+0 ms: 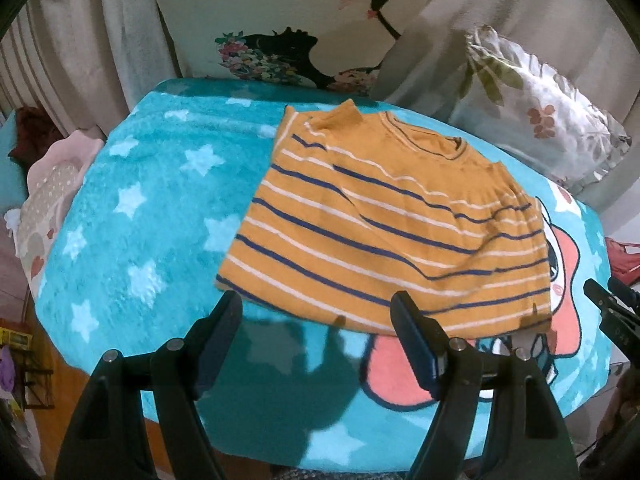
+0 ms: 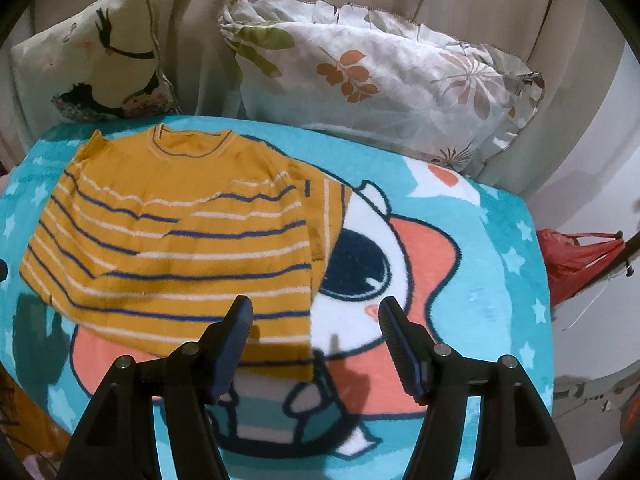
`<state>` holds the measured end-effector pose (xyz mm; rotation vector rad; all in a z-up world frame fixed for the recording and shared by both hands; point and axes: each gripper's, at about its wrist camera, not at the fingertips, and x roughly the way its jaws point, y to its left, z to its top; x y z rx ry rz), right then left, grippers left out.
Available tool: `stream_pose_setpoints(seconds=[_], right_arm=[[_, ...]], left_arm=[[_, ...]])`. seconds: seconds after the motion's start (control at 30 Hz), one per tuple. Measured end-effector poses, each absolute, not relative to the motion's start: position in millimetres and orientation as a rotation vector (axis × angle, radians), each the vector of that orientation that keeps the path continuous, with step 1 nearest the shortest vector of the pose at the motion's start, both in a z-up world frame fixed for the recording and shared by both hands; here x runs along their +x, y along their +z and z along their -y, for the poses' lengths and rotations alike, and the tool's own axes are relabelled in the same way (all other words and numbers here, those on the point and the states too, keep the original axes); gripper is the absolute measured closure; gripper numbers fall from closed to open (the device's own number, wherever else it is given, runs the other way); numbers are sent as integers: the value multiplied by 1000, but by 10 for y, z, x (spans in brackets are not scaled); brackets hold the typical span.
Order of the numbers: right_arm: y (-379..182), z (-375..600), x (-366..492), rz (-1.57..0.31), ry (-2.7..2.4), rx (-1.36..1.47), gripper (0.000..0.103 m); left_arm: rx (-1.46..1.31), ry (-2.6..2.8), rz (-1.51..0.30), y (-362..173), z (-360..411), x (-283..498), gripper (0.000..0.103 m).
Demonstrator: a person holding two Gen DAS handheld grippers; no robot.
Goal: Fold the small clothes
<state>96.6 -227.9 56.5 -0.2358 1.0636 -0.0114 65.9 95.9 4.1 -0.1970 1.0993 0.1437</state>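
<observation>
A small mustard-yellow shirt (image 1: pixel 384 220) with navy and white stripes lies flat on a turquoise star blanket (image 1: pixel 152 208), its neckline toward the pillows and both sleeves folded in. My left gripper (image 1: pixel 316 304) hangs above the shirt's near hem, open, with nothing between its fingers. The right gripper's tip (image 1: pixel 608 304) shows at the right edge of the left wrist view. In the right wrist view the same shirt (image 2: pixel 172 240) lies left of centre on the blanket (image 2: pixel 500 280). My right gripper (image 2: pixel 316 310) hovers over the shirt's near right corner, open and empty.
Behind the blanket stand a cream pillow (image 1: pixel 288 20) with a dark bird print and a white leaf-print pillow (image 2: pixel 384 80), against beige curtains. A pink cushion (image 1: pixel 52 200) sits at the left. A red bag (image 2: pixel 576 260) hangs off the right side.
</observation>
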Motion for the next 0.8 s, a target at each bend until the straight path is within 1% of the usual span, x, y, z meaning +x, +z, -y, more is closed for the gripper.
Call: stream_pose_setpoints(seconds=[0.37,0.53,0.8], right_arm=[[697,2368,791,-1059,-44,-297,32],[604,2382,770,-1072,-91,-374,31],[477,2426,780,-1103,-74,-382,30]], left_arm=[[-146,132,-1088,108,-590,515,27],[-138,131,-1106,56,-511,492,27],[-146,165,-1121,2,-539,421,27]])
